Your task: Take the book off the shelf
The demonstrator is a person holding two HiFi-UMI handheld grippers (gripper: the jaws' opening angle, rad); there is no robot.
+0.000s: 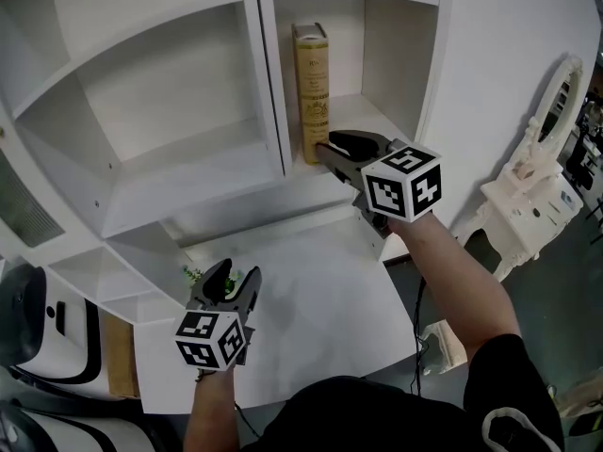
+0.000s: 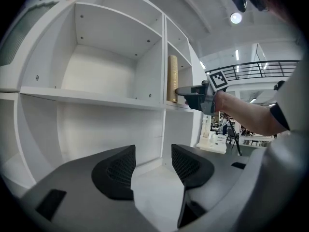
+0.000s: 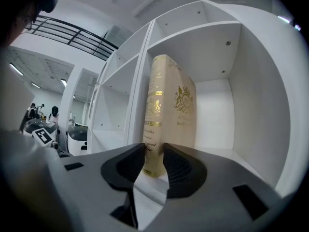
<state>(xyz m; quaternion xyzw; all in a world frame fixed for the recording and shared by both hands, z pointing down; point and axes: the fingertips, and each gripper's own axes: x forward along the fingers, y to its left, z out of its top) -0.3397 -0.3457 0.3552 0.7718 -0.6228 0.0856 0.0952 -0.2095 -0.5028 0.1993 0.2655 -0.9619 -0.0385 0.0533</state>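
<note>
**Cream-and-gold book pinched at the shelf's front edge**

Cream covers and gold lettering: the book [image 1: 313, 83] stands upright in the right-hand compartment of the white shelf unit [image 1: 188, 172]. It's tight against the compartment's left wall and close to the front edge of its board. The right gripper [image 1: 325, 149] reaches in level, and in the right gripper view its jaws sit on either side of the book's lower spine, pads pressed to both faces, so that's a pinch on the book. Down below, the left gripper [image 1: 229, 281] hovers over the white desk surface [image 1: 320, 309], toward its left edge. Its jaws are spread wide with only bare white surface between them, pointing at the shelf unit's lower section.
</note>
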